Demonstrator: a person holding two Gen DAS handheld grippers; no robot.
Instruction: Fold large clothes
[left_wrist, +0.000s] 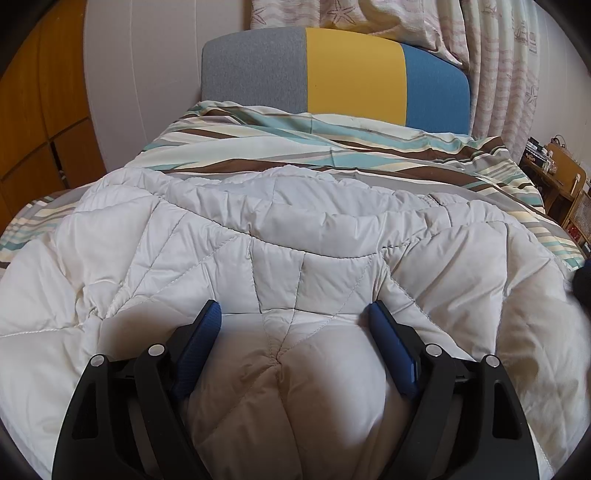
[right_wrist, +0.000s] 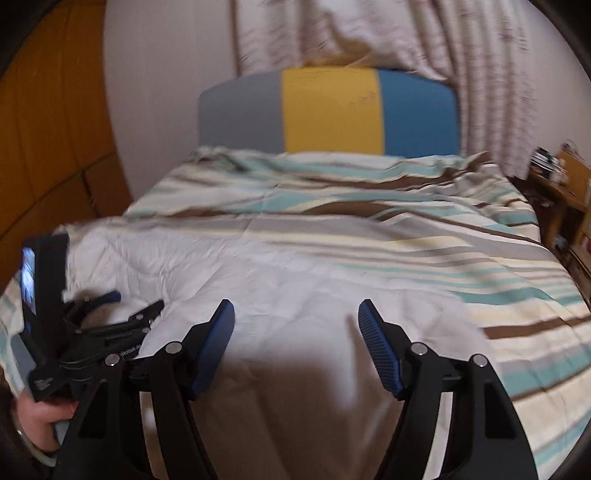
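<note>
A white quilted puffer jacket (left_wrist: 280, 236) lies spread across the near part of the bed. My left gripper (left_wrist: 293, 314) is set down on it with its blue pads wide apart. A puffed fold of the jacket bulges up between the fingers, and they stand open around it. In the right wrist view the jacket (right_wrist: 258, 273) fills the near left. My right gripper (right_wrist: 295, 314) hovers open above it with nothing between its pads. The left gripper (right_wrist: 136, 301) shows there at the left edge, held by a hand (right_wrist: 40, 413).
The bed has a striped cover (left_wrist: 295, 155) in teal, brown and cream, bare on the far and right side (right_wrist: 406, 229). Behind stands a grey, yellow and blue headboard (left_wrist: 354, 74) with curtains (left_wrist: 498, 74). A wooden wardrobe (left_wrist: 37, 129) is on the left, a cluttered wooden shelf (left_wrist: 554, 173) on the right.
</note>
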